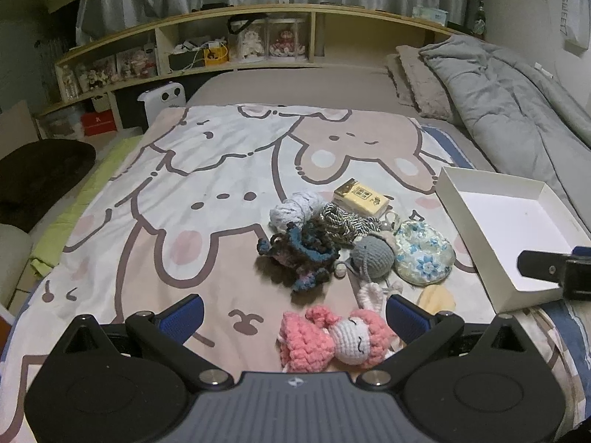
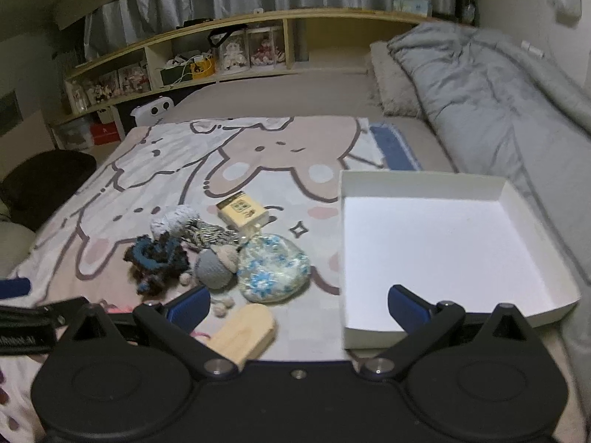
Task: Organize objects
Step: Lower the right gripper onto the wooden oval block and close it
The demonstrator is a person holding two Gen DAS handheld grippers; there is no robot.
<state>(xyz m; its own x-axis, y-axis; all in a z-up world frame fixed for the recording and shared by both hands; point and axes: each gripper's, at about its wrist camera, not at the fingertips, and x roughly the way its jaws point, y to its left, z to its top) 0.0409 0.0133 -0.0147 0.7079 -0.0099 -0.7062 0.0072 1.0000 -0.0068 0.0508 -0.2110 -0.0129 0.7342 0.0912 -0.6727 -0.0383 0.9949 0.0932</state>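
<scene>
A pile of small things lies on the cartoon blanket [image 1: 207, 170]: a pink crochet doll [image 1: 332, 336], a dark blue crochet piece [image 1: 299, 254], a grey crochet ball [image 1: 371, 256], a floral pouch [image 1: 423, 254], a striped rope [image 1: 341, 221], a pale yarn ball [image 1: 291, 208] and a yellow box [image 1: 360, 195]. My left gripper [image 1: 295, 317] is open, with the doll between its fingers. My right gripper [image 2: 295, 308] is open above a wooden piece [image 2: 245, 330], beside the empty white box lid [image 2: 424, 247], which also shows in the left wrist view [image 1: 509, 217].
A grey duvet [image 1: 517, 99] and pillow [image 1: 417, 77] lie along the bed's right side. A wooden shelf [image 1: 236, 37] with dolls and boxes runs behind the bed. A dark stool [image 1: 40, 173] stands to the left.
</scene>
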